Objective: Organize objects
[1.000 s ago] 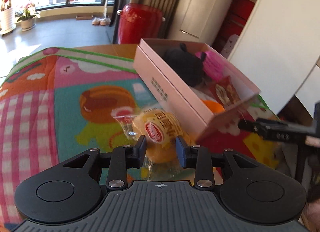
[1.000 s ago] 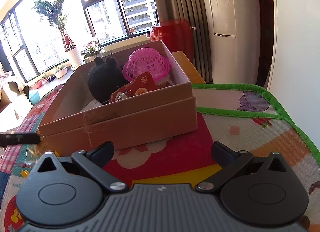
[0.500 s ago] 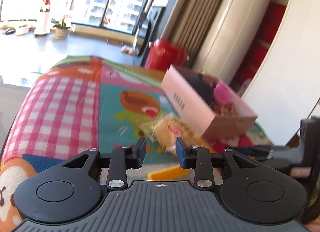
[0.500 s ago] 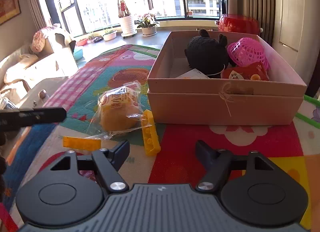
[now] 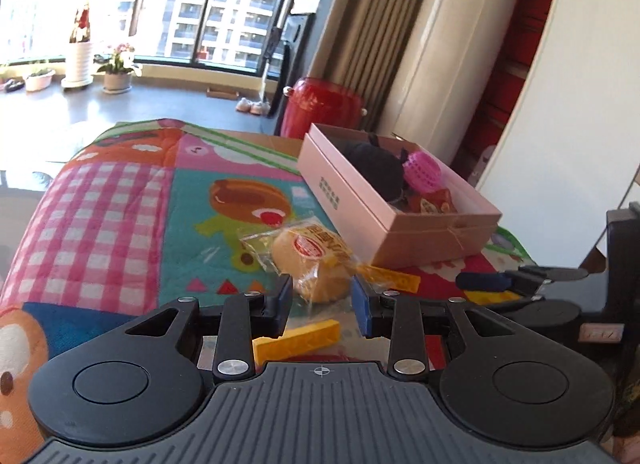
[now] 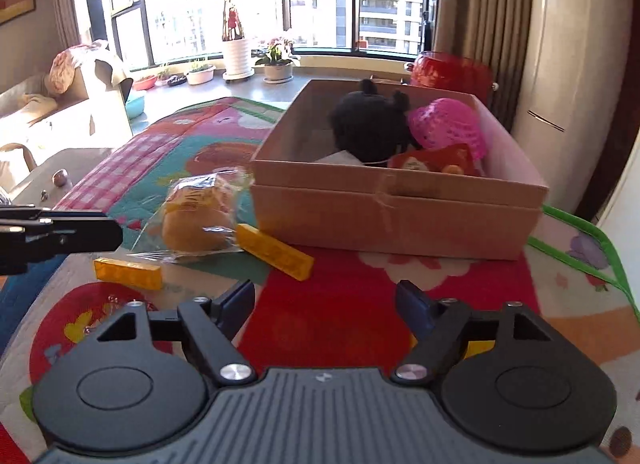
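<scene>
A wrapped yellow bun (image 5: 316, 260) (image 6: 198, 216) lies on the colourful mat beside a pink cardboard box (image 5: 352, 200) (image 6: 392, 220). The box holds a black plush (image 6: 370, 124), a pink mesh ball (image 6: 448, 128) and a red packet (image 6: 436, 162). Two yellow bricks (image 6: 276, 250) (image 6: 128, 273) lie by the bun. My left gripper (image 5: 322, 300) is open and empty, its fingers just short of the bun. My right gripper (image 6: 326, 300) is open wide and empty, above the red patch of mat in front of the box.
The mat (image 5: 120, 204) covers a table with its edge at the left and near the wall at the right. A red drum (image 5: 324, 108) stands behind the table. A white panel (image 5: 560, 84) is close on the right. The left gripper's finger shows in the right wrist view (image 6: 60, 232).
Both grippers have pulled back from the box and risen. The left gripper let go of the bun, which now lies on the mat. The yellow bricks have come into view.
</scene>
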